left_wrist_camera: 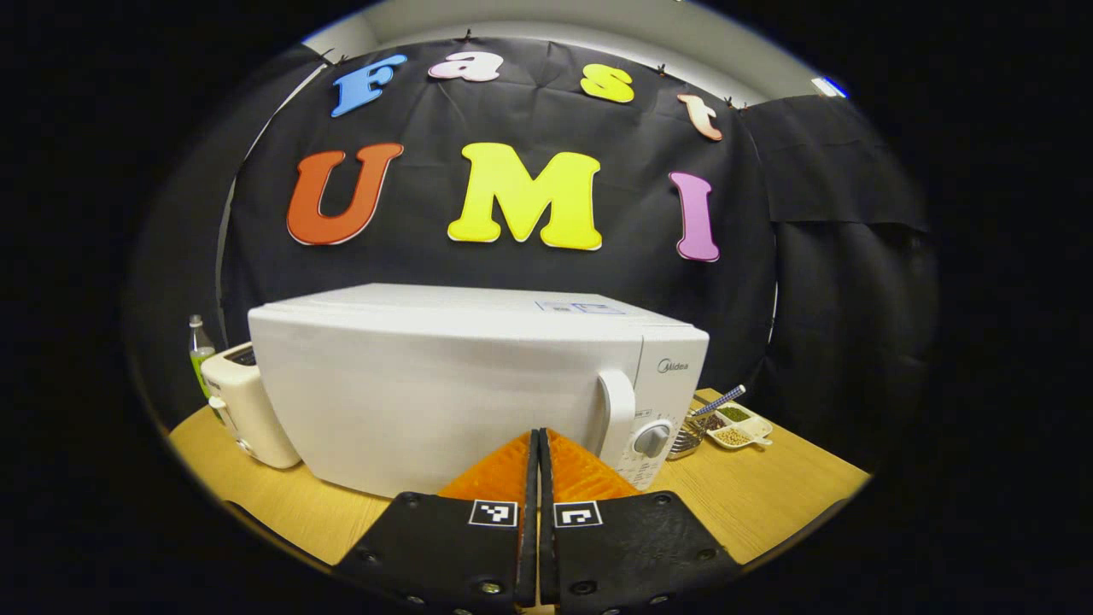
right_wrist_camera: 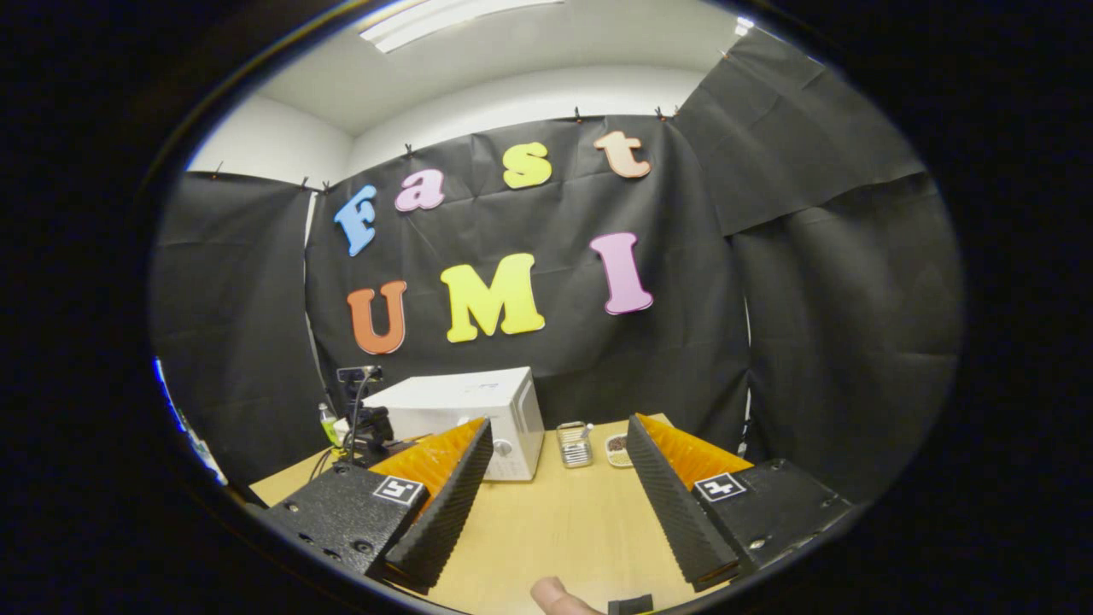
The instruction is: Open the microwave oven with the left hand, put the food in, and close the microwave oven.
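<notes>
Left gripper [left_wrist_camera: 539,444]: fingers pressed together, nothing between them, ribbed pads meeting in a thin seam, square markers on the bases. Tips point at the lower front of the microwave [left_wrist_camera: 444,384], just left of its handle [left_wrist_camera: 616,410]; contact cannot be told.

Microwave is a white, smooth box, door closed, long axis running left to right across the left gripper view, front facing the camera. Upright white handle at the door's right edge, round grey dial [left_wrist_camera: 652,439] just right of it. It stands on a light wood-grain worktop [left_wrist_camera: 768,487].

Left of it, touching or nearly so, a cream toaster [left_wrist_camera: 248,401]; behind that a clear bottle [left_wrist_camera: 201,346] with greenish contents. Right of the microwave a small wire basket [left_wrist_camera: 685,437] and a divided white dish [left_wrist_camera: 739,427] of grains with a spoon.

Right gripper [right_wrist_camera: 559,444]: fingers spread wide, holding nothing, ribbed inner faces, hovering over bare worktop. Microwave sits well beyond, left of centre. A fingertip [right_wrist_camera: 555,595] shows at the bottom edge.
</notes>
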Demonstrator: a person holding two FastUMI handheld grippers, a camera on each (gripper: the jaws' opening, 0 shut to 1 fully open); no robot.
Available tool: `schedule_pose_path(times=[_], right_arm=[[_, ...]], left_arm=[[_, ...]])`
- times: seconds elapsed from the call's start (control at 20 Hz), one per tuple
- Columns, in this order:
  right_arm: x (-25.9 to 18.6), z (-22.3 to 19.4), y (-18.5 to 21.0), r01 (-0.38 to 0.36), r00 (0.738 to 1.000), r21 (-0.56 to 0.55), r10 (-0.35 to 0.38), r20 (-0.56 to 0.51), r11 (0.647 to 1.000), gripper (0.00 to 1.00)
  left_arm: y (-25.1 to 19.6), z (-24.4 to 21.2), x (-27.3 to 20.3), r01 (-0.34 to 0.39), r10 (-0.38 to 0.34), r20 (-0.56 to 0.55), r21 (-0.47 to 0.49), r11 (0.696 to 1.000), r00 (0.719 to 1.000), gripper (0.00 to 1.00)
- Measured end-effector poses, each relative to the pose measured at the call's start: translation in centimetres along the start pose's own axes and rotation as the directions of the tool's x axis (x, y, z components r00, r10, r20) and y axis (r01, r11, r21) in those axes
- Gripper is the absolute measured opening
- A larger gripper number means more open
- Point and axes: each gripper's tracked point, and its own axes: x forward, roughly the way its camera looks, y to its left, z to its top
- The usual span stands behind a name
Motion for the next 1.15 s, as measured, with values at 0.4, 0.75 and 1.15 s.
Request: schedule_pose_path(times=[0.4, 0.75, 1.15], right_arm=[[-3.0, 0.2, 2.7, -0.005, 1.0, 0.02, 0.004, 0.014, 1.0, 1.0], [-7.0, 2.5, 3.7, 0.064, 0.993, -0.039, -0.06, 0.102, 0.997, 0.9], [-9.8, 3.8, 4.1, 0.099, 0.982, -0.05, -0.089, 0.166, 0.994, 0.9]], left_arm=[[2.0, 7.7, -14.4, -0.079, 0.077, 0.08, 0.031, 0.996, 0.994, 0.22], [3.5, 12.0, -25.5, -0.211, 0.206, 0.151, 0.019, 0.977, 0.967, 0.82], [2.9, 14.2, -35.8, -0.272, 0.269, 0.24, -0.02, 0.962, 0.933, 0.82]])
